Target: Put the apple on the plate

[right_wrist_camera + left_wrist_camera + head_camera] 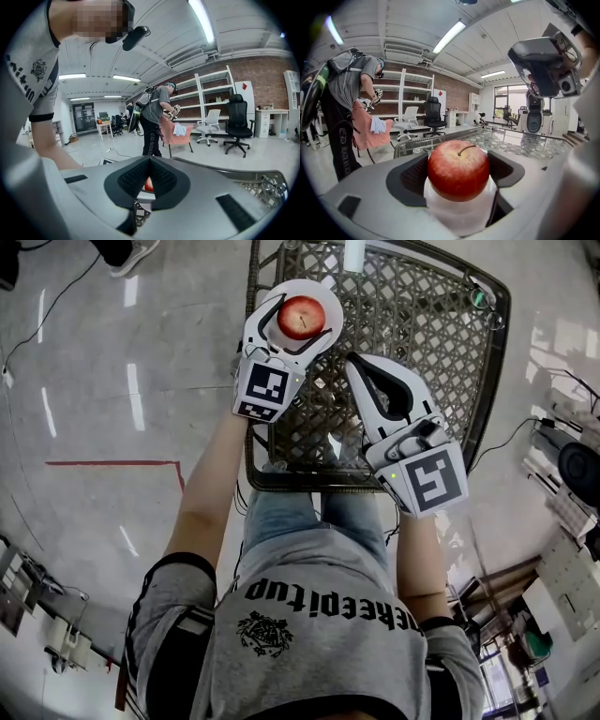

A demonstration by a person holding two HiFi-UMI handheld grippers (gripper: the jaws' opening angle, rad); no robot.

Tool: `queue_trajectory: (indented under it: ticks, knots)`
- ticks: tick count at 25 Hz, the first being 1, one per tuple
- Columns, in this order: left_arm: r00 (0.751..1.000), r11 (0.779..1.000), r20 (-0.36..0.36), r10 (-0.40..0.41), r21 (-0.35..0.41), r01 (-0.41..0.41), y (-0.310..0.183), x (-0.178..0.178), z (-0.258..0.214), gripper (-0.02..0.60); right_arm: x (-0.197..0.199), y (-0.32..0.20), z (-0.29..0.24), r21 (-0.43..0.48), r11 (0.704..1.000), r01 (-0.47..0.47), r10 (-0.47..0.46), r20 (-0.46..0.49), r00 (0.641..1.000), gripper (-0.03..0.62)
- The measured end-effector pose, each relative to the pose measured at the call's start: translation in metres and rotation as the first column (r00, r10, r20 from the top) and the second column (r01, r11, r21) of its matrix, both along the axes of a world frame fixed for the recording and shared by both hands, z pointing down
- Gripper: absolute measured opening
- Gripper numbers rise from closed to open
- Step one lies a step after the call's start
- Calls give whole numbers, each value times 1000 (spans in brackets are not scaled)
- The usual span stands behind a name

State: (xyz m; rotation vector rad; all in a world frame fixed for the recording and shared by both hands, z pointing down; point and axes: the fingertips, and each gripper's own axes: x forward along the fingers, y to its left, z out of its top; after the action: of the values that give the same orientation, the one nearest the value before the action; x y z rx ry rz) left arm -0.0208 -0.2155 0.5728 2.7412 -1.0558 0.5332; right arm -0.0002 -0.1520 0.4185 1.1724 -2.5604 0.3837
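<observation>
Fingers [412, 174] of our left gripper [302, 298] stand wide, their dark faces pressed to either side of the apple [458, 169], which sits on the white plate [459, 215] close to the left rim of the lattice table [300, 482]. Our right gripper [354, 364] hangs over the table's middle with its jaws together and empty, near the left one but not touching it. Bare lattice lies open to the right; a white cylinder [355, 253] stands at the far edge. Left of the table we see open floor [94, 381] crossed by a red line [112, 463].
</observation>
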Motion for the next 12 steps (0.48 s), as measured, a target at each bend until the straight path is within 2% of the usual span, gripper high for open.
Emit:
queue_trajectory:
  ticks: [6,12]
  knots:
    - [997,999,72,20,28,-22,2,1,5,433,-2,3,3,-19,1000,19,-20,-24,1000,-2]
    - [997,999,71,24,23,-26,2,0,4,433,-3,-1,-3,5,1000,-3,3,1,1000,-2]
